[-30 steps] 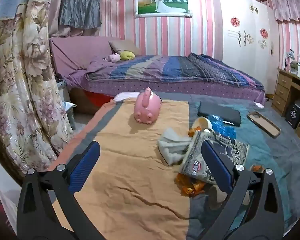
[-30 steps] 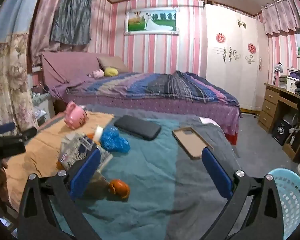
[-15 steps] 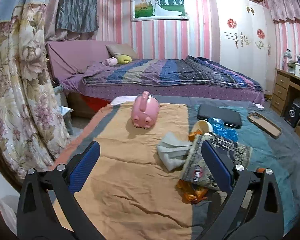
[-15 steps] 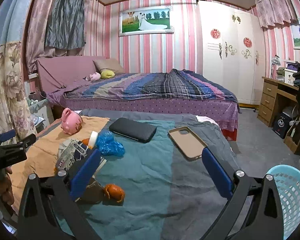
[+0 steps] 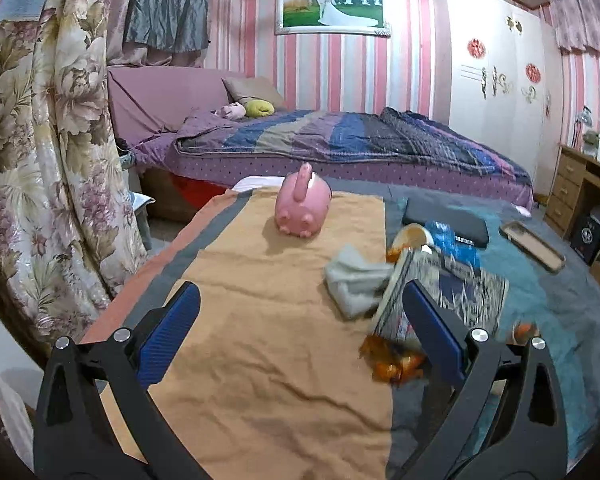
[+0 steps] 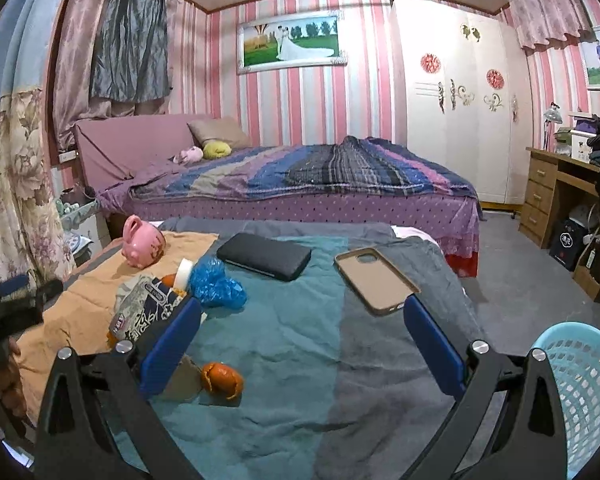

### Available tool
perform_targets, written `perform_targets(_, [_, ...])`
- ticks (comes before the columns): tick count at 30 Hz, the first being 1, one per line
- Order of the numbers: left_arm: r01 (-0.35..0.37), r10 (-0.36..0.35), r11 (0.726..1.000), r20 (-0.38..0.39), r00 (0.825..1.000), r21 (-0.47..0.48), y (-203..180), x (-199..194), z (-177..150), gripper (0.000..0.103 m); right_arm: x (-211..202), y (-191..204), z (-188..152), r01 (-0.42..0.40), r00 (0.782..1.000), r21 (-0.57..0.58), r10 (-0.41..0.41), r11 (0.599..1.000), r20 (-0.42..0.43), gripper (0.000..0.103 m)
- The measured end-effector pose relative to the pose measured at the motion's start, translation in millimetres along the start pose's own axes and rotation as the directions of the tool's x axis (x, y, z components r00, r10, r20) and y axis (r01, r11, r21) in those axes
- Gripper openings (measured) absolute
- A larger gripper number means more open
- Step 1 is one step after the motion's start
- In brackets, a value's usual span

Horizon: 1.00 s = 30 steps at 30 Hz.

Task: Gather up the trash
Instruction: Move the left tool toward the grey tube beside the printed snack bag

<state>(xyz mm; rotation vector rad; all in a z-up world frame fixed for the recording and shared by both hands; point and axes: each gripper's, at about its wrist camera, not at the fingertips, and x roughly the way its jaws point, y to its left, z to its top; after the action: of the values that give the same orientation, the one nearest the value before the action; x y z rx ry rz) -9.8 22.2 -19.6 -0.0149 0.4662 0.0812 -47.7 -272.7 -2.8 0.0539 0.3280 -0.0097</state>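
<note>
Left hand-held gripper [image 5: 300, 328] and right hand-held gripper [image 6: 300, 332] gape wide, empty.

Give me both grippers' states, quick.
Left gripper: open, holding nothing, over the orange cloth.
Right gripper: open, holding nothing, over the teal blanket.

Each gripper, left [image 5: 296, 338] and right [image 6: 300, 338], has black triangular cut-out arms, silver screws near the tips, and flat blue pads [image 5: 168, 338] on its two fingers.
</note>
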Motion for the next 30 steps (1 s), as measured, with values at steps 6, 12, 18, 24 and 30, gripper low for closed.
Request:
perform_targets(6, [0.005, -0.005, 1.0, 0.016, 1.0, 0.021, -4.6, -16.2, -6.5, 0.098, -8.6, -3.3, -9.2, -0.024, 0.999, 0.037, 0.025, 0.999, -0.023, 0.099])
perform_targets(12, [0.006, -0.006, 1.0, 0.003, 1.0, 0.012, -4.6, -18.3, -8.7, 0.098, -7.3, -7.5, -14.3, -0.013, 0.999, 0.043, 0.014, 0.999, -0.037, 0.099])
perform_targets(18, [0.023, -0.024, 0.999, 0.018, 1.0, 0.042, -12.5, -29.0, -12.3, 0.098, -8.9, -11.3, -19.6, 0.019, 0.999, 0.05, -0.016, 0.999, -0.044, 0.099])
perform_targets(24, [0.02, -0.02, 0.998, -0.005, 1.0, 0.056, -15.6, -21.2, -18.7, 0.098, -7.0, -12.1, -24.7, 0.023, 0.998, 0.045, -0.02, 0.999, -0.06, 0.099])
perform_targets(30, [0.026, -0.023, 0.996, -0.044, 0.999, 0.079, -12.7, -14.9, -24.9, 0.098, -3.5, -1.2, -28.3, 0.005, 0.997, 0.008, -0.004, 1.0, -0.075, 0.099])
